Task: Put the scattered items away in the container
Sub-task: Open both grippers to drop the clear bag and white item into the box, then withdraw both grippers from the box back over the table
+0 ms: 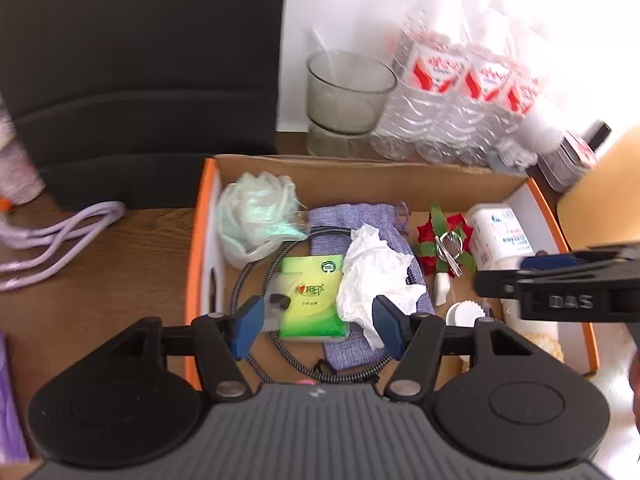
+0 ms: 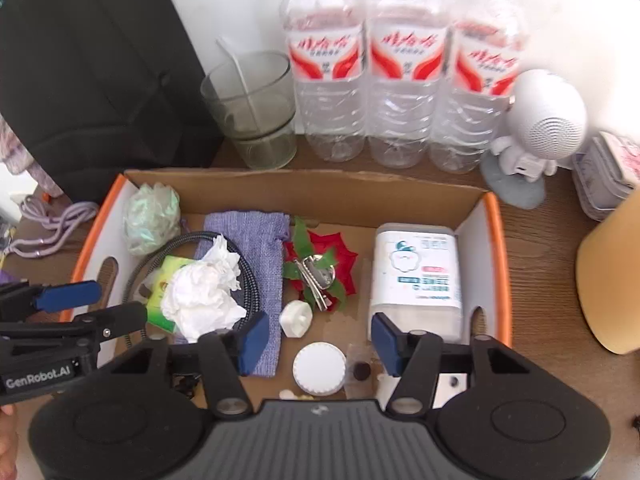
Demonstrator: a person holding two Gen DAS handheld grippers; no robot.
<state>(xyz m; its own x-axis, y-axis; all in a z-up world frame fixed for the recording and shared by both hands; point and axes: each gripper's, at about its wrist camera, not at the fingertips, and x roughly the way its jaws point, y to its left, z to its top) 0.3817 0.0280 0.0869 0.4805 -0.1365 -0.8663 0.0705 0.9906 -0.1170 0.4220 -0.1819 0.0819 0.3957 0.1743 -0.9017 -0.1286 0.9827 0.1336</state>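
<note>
1. Fingers of my left gripper [image 1: 318, 322] are spread wide and hold nothing, hovering level over the cardboard box [image 1: 360, 168]; the crumpled tissue [image 1: 376, 276] sits at 1 o'clock inside it.
2. From the right wrist, my right gripper [image 2: 316, 338] also gapes empty above the box [image 2: 304, 184], with the white cap [image 2: 319, 368] between its pads and the white container [image 2: 416, 276] at 1 o'clock.

A wooden table [image 2: 540, 240] with a dark grain is standing against a white wall [image 2: 240, 4]. Strong light is coming from the right side and is washing out that part of the wall. On the left, a black chair back [image 1: 140, 60] is rising behind the table.
</note>
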